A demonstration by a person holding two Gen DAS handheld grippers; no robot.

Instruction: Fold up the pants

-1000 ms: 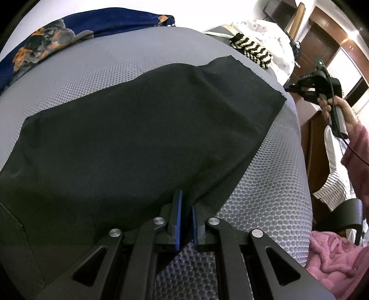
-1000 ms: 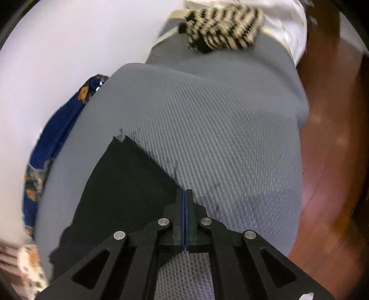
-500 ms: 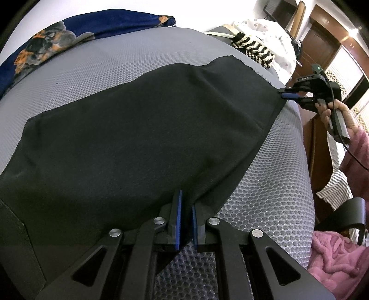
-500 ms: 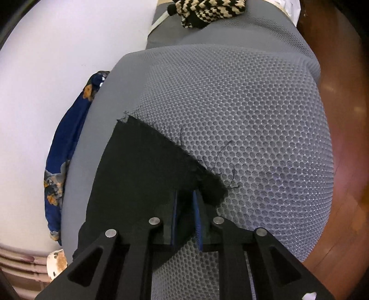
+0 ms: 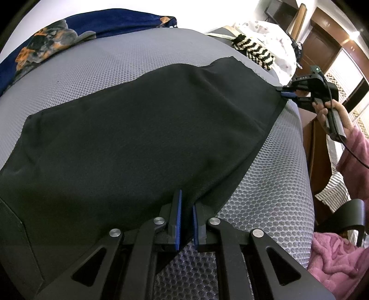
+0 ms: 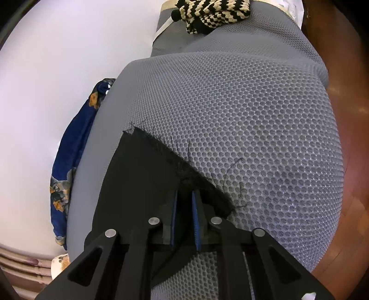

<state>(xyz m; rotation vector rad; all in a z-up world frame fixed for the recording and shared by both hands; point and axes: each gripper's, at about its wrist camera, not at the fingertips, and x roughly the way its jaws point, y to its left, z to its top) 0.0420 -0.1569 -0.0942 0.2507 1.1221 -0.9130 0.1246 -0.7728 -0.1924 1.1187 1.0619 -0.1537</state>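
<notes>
My left tool (image 5: 185,219) sits with its pads a narrow gap apart around the near edge of the black pants (image 5: 143,129), which lie flat on the grey mattress (image 5: 276,196); whether it pinches, I cannot tell. My right tool (image 6: 184,205), slightly parted, straddles the frayed corner, presumably to lift both ends together. The waistband runs out of view.

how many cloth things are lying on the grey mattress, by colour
black: 1, the flat black fabric pants
navy blue with orange print: 1, the crumpled cloth at the mattress's wall-side edge
black-and-cream striped knit: 1, the bundle at the far end
total: 3, on the grey honeycomb-mesh mattress
</notes>
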